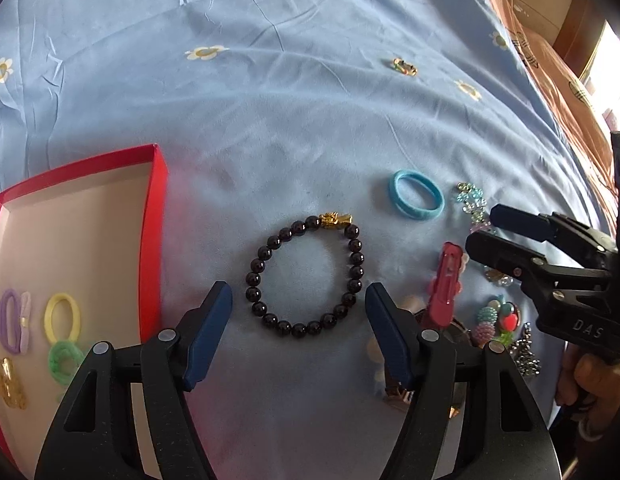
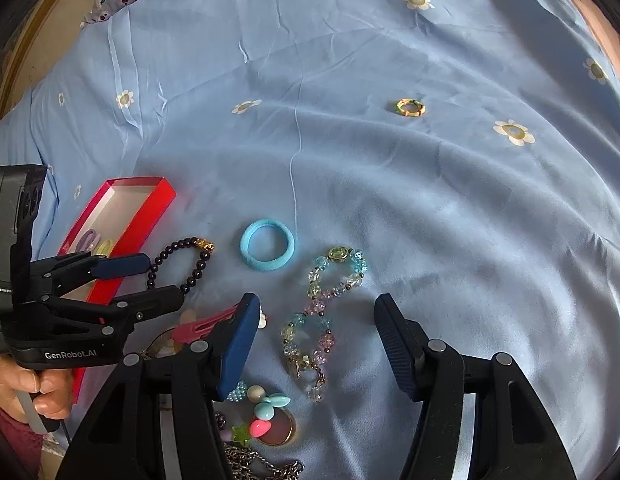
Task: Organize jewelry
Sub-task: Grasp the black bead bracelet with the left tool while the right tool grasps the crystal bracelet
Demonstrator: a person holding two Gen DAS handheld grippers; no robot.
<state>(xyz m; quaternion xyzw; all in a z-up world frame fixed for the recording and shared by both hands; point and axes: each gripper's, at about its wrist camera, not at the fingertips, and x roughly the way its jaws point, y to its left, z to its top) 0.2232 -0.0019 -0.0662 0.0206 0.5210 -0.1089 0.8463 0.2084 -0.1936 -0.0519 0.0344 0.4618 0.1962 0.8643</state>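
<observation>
Over the bead bracelet (image 1: 306, 278), jaws wide.

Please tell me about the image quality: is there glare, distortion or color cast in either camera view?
Left wrist view: strong fisheye bending, dark corners, overexposed window glare at the right edge, and a reddish cast on the sheet beside the red box. Right wrist view: the same fisheye curve and dark corners, even soft light, no glare; the blue hair tie and the crystal bead bracelet look sharp.
</observation>
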